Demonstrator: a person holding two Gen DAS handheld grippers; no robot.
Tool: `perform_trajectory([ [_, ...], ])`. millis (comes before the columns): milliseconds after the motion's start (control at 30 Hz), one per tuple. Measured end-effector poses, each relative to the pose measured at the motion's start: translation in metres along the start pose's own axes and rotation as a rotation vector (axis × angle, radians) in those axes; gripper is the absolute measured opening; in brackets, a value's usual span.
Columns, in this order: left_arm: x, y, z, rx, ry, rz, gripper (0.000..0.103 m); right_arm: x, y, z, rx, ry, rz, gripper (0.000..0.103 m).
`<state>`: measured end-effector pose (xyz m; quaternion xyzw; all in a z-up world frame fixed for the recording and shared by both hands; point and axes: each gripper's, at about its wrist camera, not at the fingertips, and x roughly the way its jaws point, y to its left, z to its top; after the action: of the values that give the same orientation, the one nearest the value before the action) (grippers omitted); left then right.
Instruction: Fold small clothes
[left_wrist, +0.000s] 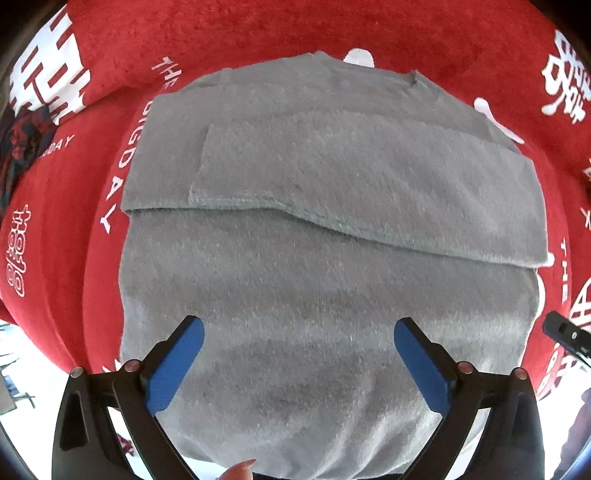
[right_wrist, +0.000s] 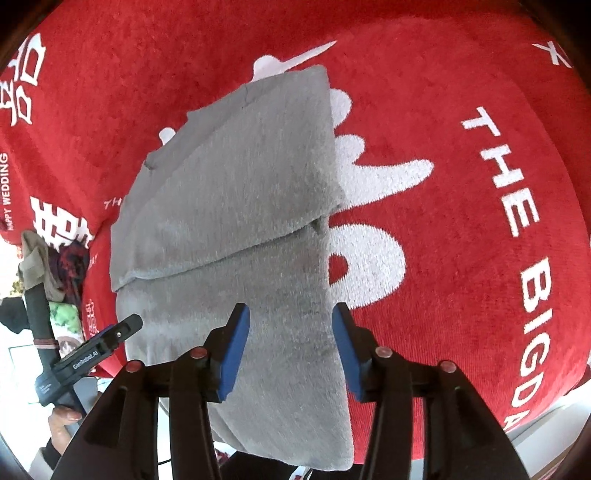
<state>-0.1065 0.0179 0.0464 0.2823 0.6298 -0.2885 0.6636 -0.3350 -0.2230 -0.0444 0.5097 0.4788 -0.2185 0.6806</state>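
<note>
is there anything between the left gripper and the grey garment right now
Nothing visible. The left gripper hangs open directly over the grey garment, with only bare grey fabric showing between its blue pads. The garment lies partly folded on the red blanket, and the right gripper sits off at its side edge, clear of that path.

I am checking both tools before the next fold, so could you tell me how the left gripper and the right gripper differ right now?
The left gripper has its jaws spread wide; the right gripper has them noticeably narrower. The left gripper hangs over the middle of the folded grey garment, while the right gripper straddles the garment's right edge, beside the red blanket. Both have blue pads, and neither pinches the cloth.
</note>
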Motion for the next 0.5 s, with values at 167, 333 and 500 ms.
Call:
perform_trajectory([
  [167,-0.003,0.004,-0.009,-0.017,-0.007,0.01,0.103,0.0,0.005,-0.007,-0.011,0.012,0.004,0.054],
  [333,0.0,0.016,-0.017,-0.009,-0.012,0.003,0.103,0.002,0.013,-0.02,-0.033,0.011,0.004,0.06],
  [500,0.006,0.032,-0.032,-0.022,0.014,-0.037,0.103,0.005,0.024,-0.039,-0.063,-0.011,-0.012,0.063],
])
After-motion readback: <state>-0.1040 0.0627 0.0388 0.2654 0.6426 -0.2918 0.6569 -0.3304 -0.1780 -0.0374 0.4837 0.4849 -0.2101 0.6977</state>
